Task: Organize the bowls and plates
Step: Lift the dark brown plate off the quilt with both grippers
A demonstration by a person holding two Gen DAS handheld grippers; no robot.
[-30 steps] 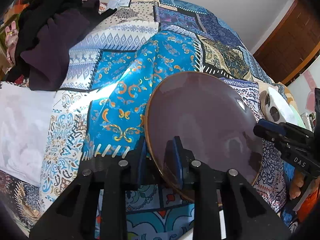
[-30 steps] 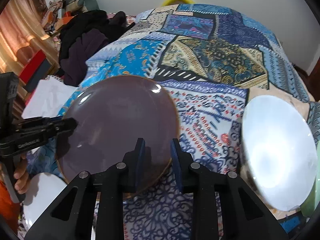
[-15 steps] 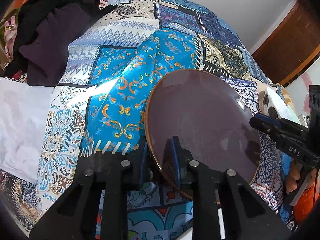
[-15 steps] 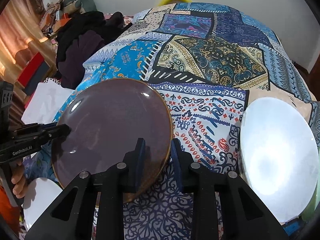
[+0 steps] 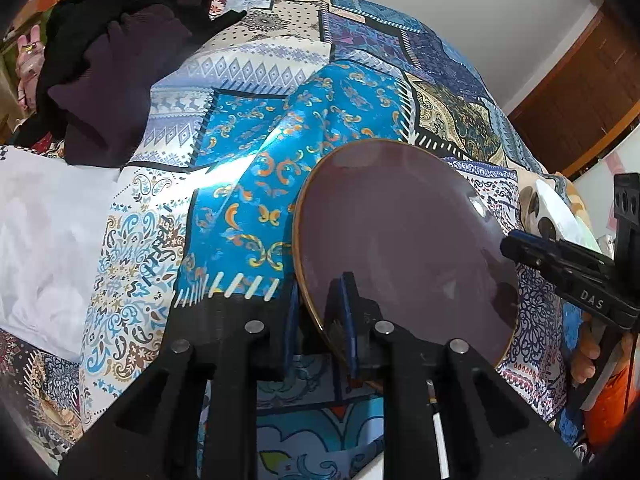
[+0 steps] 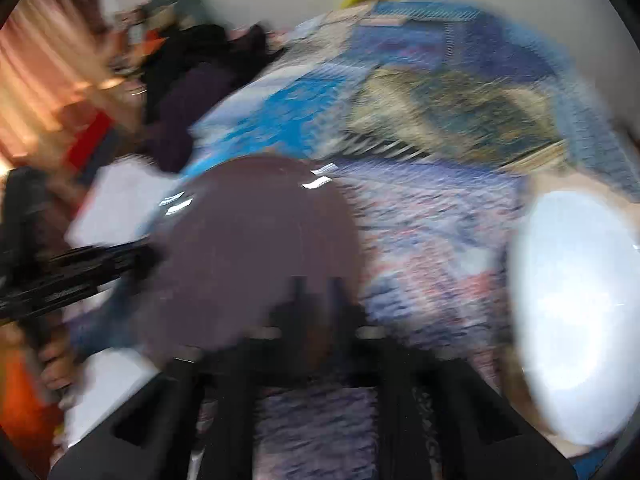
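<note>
- Looking along my left tongs [image 5: 318, 312], I see their two pads pressed on the near rim of the brown plate [image 5: 404, 240], one pad under the rim and one over it; they have just been closing on it. The plate sits tilted over the patchwork bedspread [image 5: 256, 152]. My right tongs [image 5: 516, 246] reach in from the right, tips at the plate's far edge. A white plate [image 5: 560, 212] lies beyond them, and dark clothes [image 5: 116, 68] are heaped at the upper left.
- Through the right wrist camera everything is smeared by blur. My right tongs [image 6: 316, 292] have just been closing and stand shut over the brown plate [image 6: 256, 248]; whether the rim is pinched between them I cannot tell. My left tongs [image 6: 136, 258] come in from the left at the plate's edge. The white plate [image 6: 572, 308] rests on the bedspread [image 6: 432, 232] to the right, well apart from the brown one.
</note>
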